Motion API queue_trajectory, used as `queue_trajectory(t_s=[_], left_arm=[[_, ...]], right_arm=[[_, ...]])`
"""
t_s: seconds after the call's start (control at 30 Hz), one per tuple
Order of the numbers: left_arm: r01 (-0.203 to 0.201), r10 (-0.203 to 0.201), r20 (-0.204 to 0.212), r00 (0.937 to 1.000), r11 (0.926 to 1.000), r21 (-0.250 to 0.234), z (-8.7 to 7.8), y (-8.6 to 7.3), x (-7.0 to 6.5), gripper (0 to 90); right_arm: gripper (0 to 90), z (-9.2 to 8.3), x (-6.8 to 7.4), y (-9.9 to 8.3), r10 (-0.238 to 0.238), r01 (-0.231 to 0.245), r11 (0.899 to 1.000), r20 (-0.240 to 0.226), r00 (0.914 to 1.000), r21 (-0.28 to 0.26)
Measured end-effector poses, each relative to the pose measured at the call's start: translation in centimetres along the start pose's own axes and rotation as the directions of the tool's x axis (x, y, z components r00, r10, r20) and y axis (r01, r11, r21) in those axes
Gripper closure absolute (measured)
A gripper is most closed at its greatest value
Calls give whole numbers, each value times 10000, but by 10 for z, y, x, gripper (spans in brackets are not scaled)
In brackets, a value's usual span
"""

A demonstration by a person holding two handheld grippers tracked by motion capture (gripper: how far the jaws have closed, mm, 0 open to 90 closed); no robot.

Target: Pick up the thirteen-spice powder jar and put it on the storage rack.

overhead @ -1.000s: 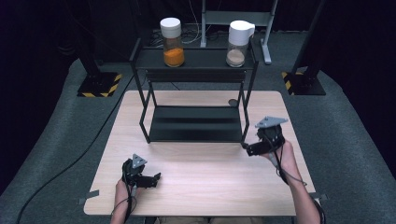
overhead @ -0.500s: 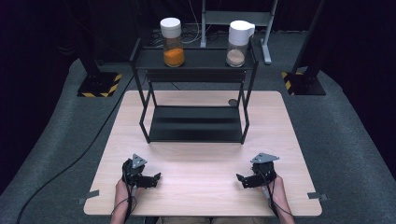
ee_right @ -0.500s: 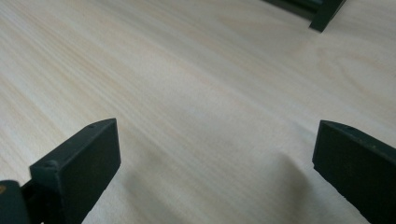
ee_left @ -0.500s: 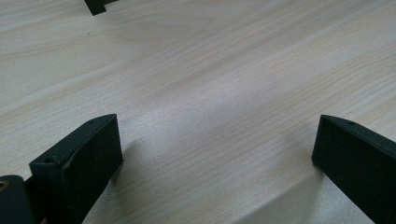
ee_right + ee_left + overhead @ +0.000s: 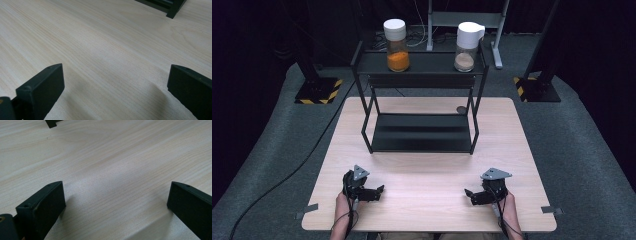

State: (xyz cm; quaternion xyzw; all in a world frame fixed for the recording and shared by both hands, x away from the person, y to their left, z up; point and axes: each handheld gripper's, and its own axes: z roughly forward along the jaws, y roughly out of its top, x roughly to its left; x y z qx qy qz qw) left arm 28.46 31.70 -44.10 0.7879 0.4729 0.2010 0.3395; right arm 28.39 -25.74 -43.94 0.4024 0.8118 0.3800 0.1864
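Two jars stand on the top shelf of a black metal rack (image 5: 422,64): one with orange contents (image 5: 397,44) at the left, one with brownish contents and a white lid (image 5: 467,46) at the right. My left gripper (image 5: 378,191) rests low on the wooden table (image 5: 427,165) near the front left, jaws wide apart over bare wood (image 5: 112,195). At the front right my right gripper (image 5: 468,194) also rests open, with nothing between its jaws (image 5: 112,75). Both point toward the table's middle.
The rack's lower shelf (image 5: 419,132) sits on the table's far half. A small dark round object (image 5: 460,109) lies by the rack's back right leg. A rack foot (image 5: 51,123) and the rack's corner (image 5: 172,7) show in the gripper views. Stands and cables lie on the floor behind.
My right gripper has come back from beside the rack's right front leg to the front right of the table and settled low. The left gripper has stayed put.
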Motion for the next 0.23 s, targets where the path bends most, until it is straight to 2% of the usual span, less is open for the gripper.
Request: queue_trajectory(t_s=[0.23], left_arm=[[2,-2,-1,10000,10000,-1,0,0,0,10]], right_arm=[[0,-3,-2,-6,138,-139,9994,-34,9999,-307]])
